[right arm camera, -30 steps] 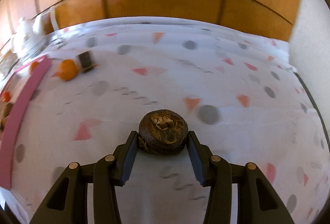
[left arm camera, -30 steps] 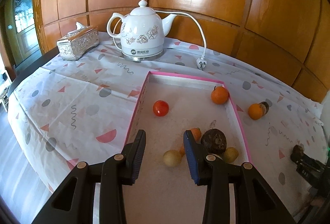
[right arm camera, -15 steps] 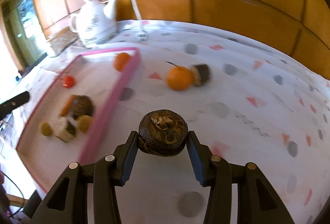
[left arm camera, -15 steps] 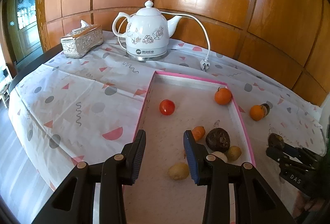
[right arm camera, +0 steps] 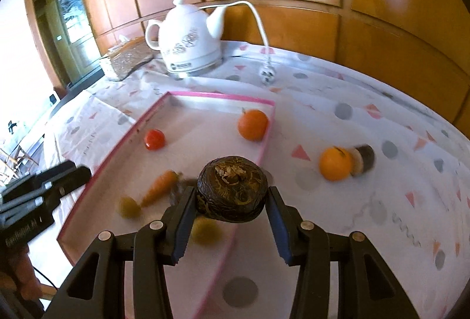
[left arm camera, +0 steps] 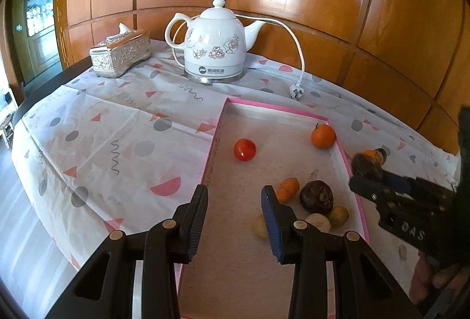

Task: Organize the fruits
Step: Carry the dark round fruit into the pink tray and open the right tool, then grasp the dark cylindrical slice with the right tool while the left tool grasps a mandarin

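Observation:
A pink-rimmed tray (left arm camera: 218, 125) (right arm camera: 182, 93) lies on the patterned tablecloth. In it are a tomato (left arm camera: 244, 149) (right arm camera: 154, 139), an orange (left arm camera: 322, 136) (right arm camera: 252, 125), a small carrot (left arm camera: 288, 189) (right arm camera: 160, 185), a dark brown round fruit (left arm camera: 316, 197) and some pale yellow fruits (left arm camera: 338, 215). My right gripper (right arm camera: 232, 204) is shut on another dark brown round fruit (right arm camera: 232, 192) (left arm camera: 366, 165), held above the tray's right rim. My left gripper (left arm camera: 234, 209) is open and empty above the tray's near end. An orange (right arm camera: 335, 163) and a dark cut fruit (right arm camera: 362, 162) lie on the cloth right of the tray.
A white electric kettle (left arm camera: 216, 40) (right arm camera: 188, 38) stands behind the tray, its cord and plug (left arm camera: 296, 90) on the cloth. A silver tissue box (left arm camera: 120, 53) sits at the back left. Wood panelling runs behind the table. The table edge drops off at the left.
My right gripper has carried the brown fruit leftward from the open cloth to the tray's right rim. My left gripper has drawn back a little and stays open.

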The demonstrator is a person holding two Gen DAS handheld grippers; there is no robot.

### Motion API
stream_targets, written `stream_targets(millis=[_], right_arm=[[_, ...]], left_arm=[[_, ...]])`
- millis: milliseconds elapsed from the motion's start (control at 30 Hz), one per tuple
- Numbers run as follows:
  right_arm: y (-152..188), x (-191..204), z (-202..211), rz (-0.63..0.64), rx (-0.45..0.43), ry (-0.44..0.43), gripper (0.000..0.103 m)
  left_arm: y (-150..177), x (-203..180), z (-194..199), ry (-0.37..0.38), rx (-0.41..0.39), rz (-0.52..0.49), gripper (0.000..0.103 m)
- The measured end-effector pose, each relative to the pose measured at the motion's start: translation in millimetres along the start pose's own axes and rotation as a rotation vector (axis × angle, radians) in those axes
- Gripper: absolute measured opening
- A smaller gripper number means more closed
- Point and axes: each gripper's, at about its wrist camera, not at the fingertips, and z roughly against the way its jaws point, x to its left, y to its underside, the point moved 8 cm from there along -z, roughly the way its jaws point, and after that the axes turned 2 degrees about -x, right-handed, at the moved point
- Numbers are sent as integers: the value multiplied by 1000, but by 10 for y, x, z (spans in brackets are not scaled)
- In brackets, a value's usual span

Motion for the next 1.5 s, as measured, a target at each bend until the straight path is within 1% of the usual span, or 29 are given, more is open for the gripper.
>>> stream_targets(millis=[200, 400, 433, 467, 500, 600, 767, 900, 1067, 1333, 1500], right_arm=[[-175, 154, -172, 7, 16, -21, 48], [-233, 292, -478, 4, 67, -36, 49], [-224, 303, -521, 3, 75, -33, 50], [-213, 319, -554, 0, 85, -41, 55], [-199, 332, -579, -3, 93, -43, 55], [-160, 349, -559, -3, 91, -41, 55], [-166, 285, -334, -43, 37, -46, 55], [-163, 157, -149, -84, -5, -32, 55], [-112, -119, 24, -140, -41, 15, 55], [111, -712, 65, -270, -29, 111, 55], [237, -1103, 1, -351, -9, 171, 55]], left_arm=[[15, 86, -32, -3, 9, 18, 38], [47, 140, -76, -7, 22, 27, 38], [55, 146, -83, -7, 25, 26, 38], [59, 152, -90, -8, 28, 26, 38], [61, 159, -93, -10, 29, 27, 38], [47, 160, -87, -13, 24, 27, 38], [32, 103, -60, -9, 19, 15, 38], [16, 31, -26, -2, 13, -1, 38], [19, -68, -9, 9, 14, -24, 39], [73, -294, -49, 44, 32, -74, 39], [99, -451, -71, 82, 38, -105, 39]])
